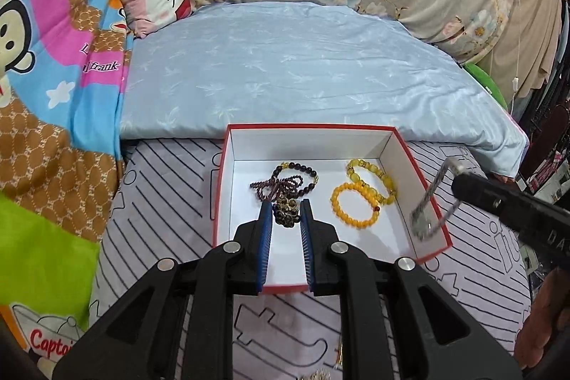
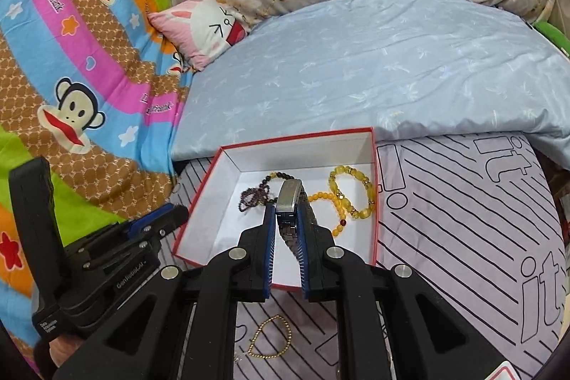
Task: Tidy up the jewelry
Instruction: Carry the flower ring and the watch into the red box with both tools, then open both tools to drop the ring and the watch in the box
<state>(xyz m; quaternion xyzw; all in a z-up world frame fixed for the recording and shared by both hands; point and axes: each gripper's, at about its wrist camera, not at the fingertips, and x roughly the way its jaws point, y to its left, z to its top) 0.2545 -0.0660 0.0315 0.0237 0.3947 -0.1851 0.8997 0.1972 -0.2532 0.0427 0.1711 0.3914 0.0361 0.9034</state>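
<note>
Between the blue pads of the right gripper (image 2: 286, 219) a silver metal watch band (image 2: 289, 202) is being pinched, its folded clasp sticking up past the fingertips and the loose links hanging down behind them. From the left wrist view the same band (image 1: 425, 205) is dangling just over the right wall of the red-rimmed box (image 1: 399, 145), so it is hovering at the box's edge and is not yet lying inside. The left gripper (image 1: 286, 212) is likewise clenching something: a dark, brownish-gold beaded bracelet (image 1: 285, 211) is sitting squeezed between its narrowly parted pads, above the white floor of the box.

Inside the box, a dark purple beaded strand (image 1: 285, 182) is lying toward the left, and two yellow bead bracelets (image 1: 361, 194) are resting toward the right, touching each other. Outside it, on the striped sheet (image 2: 463, 202) near the person's side, a thin gold chain (image 2: 272, 337) is lying loose. A pale blue folded quilt (image 1: 302, 70) is sitting just behind the box.

Judging by this, the step in hand is carrying two pieces into the box at once. The next move probably calls for bringing each gripper over a bare patch of the white floor, lowering it, and parting the pads so the pieces are dropping clear of the strands already there. The gold chain would then be left to collect.
</note>
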